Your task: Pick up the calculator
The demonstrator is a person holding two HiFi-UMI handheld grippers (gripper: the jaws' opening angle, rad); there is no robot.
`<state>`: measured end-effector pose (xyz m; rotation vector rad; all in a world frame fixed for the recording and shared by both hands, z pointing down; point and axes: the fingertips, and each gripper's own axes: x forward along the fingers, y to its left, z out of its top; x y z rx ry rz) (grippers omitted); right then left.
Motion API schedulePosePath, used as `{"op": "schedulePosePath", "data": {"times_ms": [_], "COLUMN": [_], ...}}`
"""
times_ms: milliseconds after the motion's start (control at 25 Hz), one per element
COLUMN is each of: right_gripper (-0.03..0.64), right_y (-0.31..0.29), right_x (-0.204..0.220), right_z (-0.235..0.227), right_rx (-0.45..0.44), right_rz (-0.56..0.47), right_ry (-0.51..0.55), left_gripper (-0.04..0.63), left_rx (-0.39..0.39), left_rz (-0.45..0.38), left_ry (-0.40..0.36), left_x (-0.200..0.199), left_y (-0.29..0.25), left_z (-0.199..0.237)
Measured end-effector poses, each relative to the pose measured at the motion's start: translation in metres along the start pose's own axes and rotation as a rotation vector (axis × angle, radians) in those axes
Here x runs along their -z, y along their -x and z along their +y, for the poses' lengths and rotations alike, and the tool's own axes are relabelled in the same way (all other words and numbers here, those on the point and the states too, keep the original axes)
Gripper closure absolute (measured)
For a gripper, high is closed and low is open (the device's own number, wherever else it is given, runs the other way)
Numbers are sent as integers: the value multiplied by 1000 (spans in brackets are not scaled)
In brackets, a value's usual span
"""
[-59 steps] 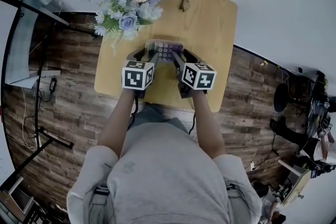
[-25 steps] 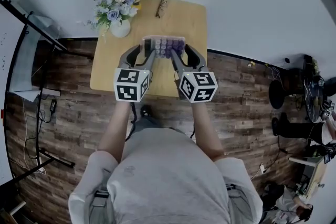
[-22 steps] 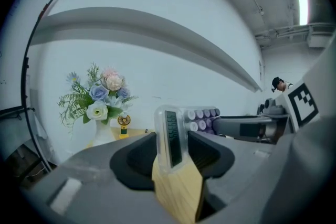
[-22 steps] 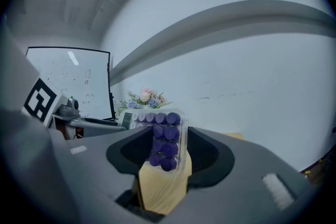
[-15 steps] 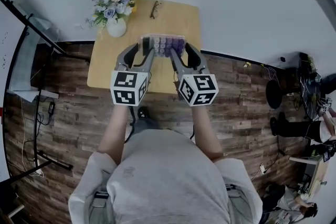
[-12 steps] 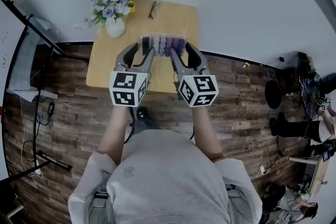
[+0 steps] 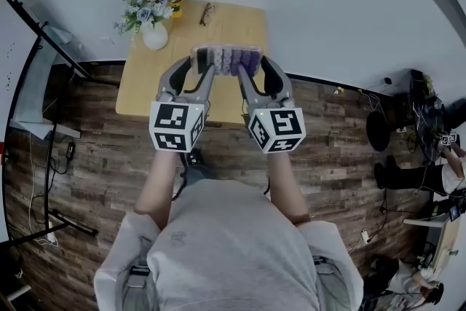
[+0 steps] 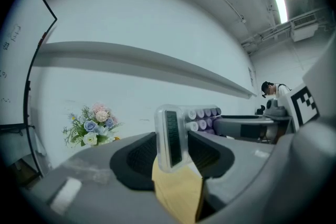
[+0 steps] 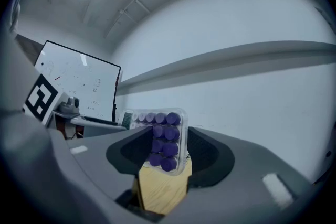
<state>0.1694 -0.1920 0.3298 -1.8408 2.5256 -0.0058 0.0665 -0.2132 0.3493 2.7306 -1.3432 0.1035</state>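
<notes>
A clear-cased calculator (image 7: pixel 226 58) with purple round keys hangs in the air above the wooden table (image 7: pixel 145 87), gripped at both ends. My left gripper (image 7: pixel 194 63) is shut on its display end; in the left gripper view that end (image 8: pixel 170 136) stands edge-on between the black pads (image 8: pixel 140 157) of my left gripper (image 8: pixel 170 153). My right gripper (image 7: pixel 256 63) is shut on the key end. In the right gripper view the purple keys (image 9: pixel 166 140) fill the gap of my right gripper (image 9: pixel 167 159). The table (image 9: pixel 160 189) shows far below.
On the table's far left stands a white vase of flowers (image 7: pixel 150 5), seen also in the left gripper view as a bouquet (image 8: pixel 92 126). A pair of glasses (image 7: pixel 206 12) lies at the far edge. A whiteboard stand (image 7: pixel 36 47) is at left; a person (image 8: pixel 273 92) stands at far right.
Both grippers have risen together with the calculator held between them. The table, vase and glasses now look smaller and farther below.
</notes>
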Motion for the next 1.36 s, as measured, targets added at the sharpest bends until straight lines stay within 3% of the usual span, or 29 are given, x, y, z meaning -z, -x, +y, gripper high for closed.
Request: {"op": "schedulePosePath", "data": {"times_ms": [760,1360], "right_gripper": [422,422], "right_y": [71,96], "right_x": [-29,-34], "right_z": [-11,-26], "right_rx": [19,21], "right_rz": [-103,-126], "right_ry": [45,53], "left_gripper": [399,400], "left_rx": [7,6], "left_rz": [-82,-95], "left_ry": [-59,-72], "left_x": [-23,-26], "left_y": [31,32], "left_z": [-65,-93]}}
